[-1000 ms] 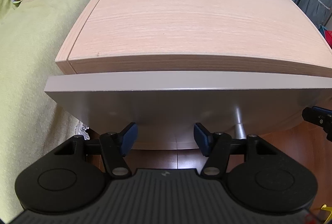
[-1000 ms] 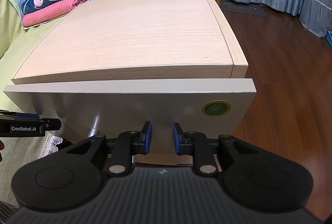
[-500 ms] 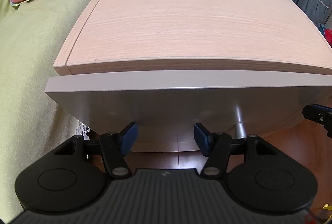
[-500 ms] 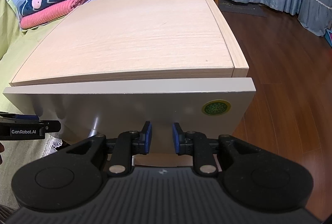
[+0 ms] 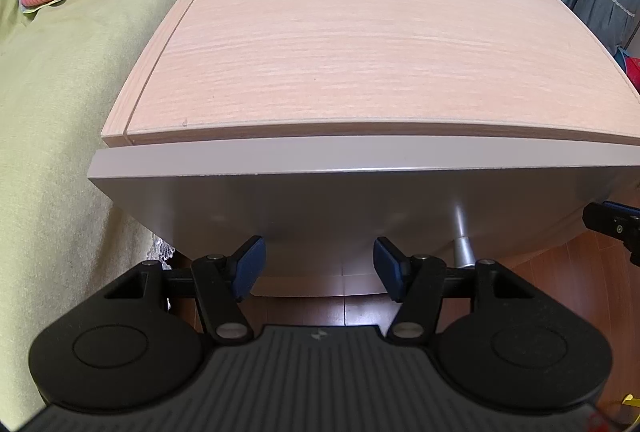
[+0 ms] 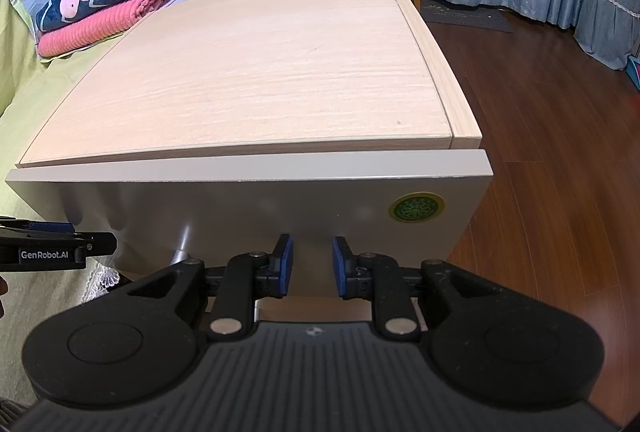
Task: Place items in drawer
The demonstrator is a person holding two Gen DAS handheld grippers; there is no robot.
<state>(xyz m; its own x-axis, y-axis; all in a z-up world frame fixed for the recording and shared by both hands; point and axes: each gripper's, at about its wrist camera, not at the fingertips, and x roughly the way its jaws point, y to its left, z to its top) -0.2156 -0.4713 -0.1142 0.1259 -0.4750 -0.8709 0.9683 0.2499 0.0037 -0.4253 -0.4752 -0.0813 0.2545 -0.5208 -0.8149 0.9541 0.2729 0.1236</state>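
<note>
Left claw (image 5: 318,264) gapes wide, right claw (image 6: 312,264) narrower (both empty) before the drawer front (image 6: 248,208).

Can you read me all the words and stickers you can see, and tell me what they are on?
"GenRobot.AI": white letters on the side of the left gripper, seen at the left edge of the right wrist view.
Round green and gold sticker on the grey drawer front: it has a pattern and maybe tiny letters, too small to read.
Small pale mark on the right gripper's body: a logo, no letters to read.
No other words show in either view.
</note>
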